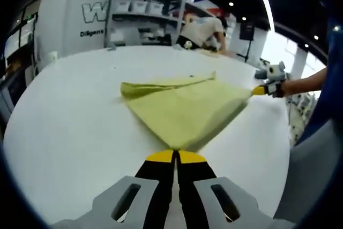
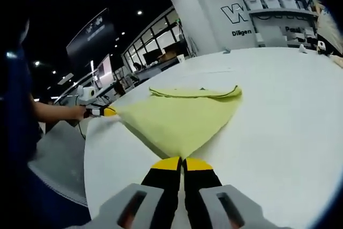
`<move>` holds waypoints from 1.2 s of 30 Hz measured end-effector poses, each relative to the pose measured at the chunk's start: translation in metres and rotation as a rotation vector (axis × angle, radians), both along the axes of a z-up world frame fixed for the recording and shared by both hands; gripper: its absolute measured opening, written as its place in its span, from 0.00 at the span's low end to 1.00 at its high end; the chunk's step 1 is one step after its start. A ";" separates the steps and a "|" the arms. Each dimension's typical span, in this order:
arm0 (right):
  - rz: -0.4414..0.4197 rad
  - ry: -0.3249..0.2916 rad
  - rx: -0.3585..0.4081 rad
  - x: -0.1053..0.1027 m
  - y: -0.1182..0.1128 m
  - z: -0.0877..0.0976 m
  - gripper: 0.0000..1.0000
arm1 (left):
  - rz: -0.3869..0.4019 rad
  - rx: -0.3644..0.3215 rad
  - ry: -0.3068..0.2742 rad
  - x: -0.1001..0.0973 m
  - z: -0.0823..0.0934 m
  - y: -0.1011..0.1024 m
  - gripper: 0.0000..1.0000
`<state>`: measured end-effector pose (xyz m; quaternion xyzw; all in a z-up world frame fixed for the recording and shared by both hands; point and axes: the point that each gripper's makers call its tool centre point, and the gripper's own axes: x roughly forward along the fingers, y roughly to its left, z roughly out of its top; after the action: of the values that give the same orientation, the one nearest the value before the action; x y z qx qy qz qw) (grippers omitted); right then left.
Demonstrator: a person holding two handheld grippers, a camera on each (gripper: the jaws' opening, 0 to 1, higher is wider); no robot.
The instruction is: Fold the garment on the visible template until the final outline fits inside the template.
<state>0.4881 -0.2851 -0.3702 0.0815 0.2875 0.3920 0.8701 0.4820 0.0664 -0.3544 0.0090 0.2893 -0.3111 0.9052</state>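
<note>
One yellow garment [image 1: 182, 111] is seen lying on the white table [image 1: 69, 127], pinched at two corners by two grippers: the left gripper [image 1: 176, 156] and the right gripper [image 2: 183, 160], each with jaws clamped together on the cloth. A person bent over by shelves [image 1: 144, 14] is seen in the left gripper view, while windows [image 2: 155, 38] are seen in the right gripper view.

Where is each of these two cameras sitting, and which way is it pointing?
Left gripper view: rides on the left gripper, looks along its shut jaws across the white table at the yellow garment; the person's forearm shows at right.
Right gripper view: rides on the right gripper, jaws shut on the same garment; the person's arm shows at left.
Shared: garment, table, each other's gripper.
</note>
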 end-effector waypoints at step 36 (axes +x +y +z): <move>-0.103 -0.088 0.006 0.002 -0.009 0.036 0.11 | 0.070 -0.133 -0.134 -0.004 0.051 -0.012 0.17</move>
<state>0.4899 -0.2942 -0.3339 0.0814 0.2434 0.3506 0.9007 0.4777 0.0542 -0.3039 -0.0404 0.2071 -0.2964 0.9314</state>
